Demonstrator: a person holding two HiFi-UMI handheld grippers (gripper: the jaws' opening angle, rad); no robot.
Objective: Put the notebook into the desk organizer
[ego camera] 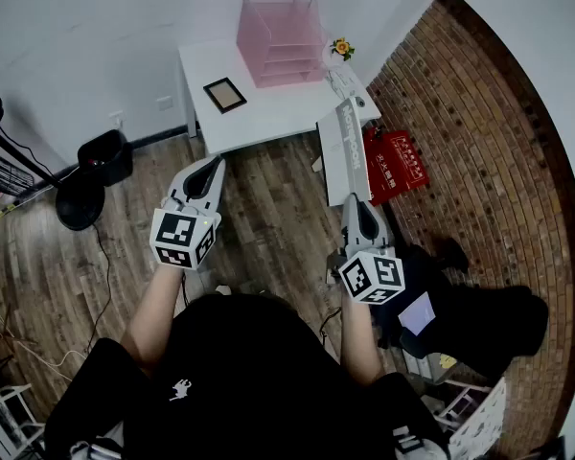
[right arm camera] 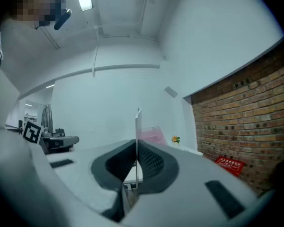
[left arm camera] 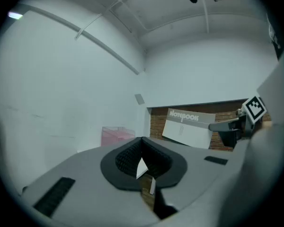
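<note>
My R gripper (ego camera: pixel 358 202) fingers clench a thin flat grey-white notebook (ego camera: pixel 345 151), mid-air by the white surface (ego camera: pixel 268 123). L gripper (ego camera: pixel 213 165) closed, empty. Boxy pink see-thru organizer (ego camera: pixel 280 36) at back, dark frame (ego camera: pixel 224 95) nearby.

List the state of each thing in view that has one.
notebook: closed, held in the air, not yet in the organizer.
right gripper: shut on the notebook's edge.
left gripper: shut, empty.
desk organizer: upright on the white table, shelves seem empty.
picture frame: lying flat on the table.
</note>
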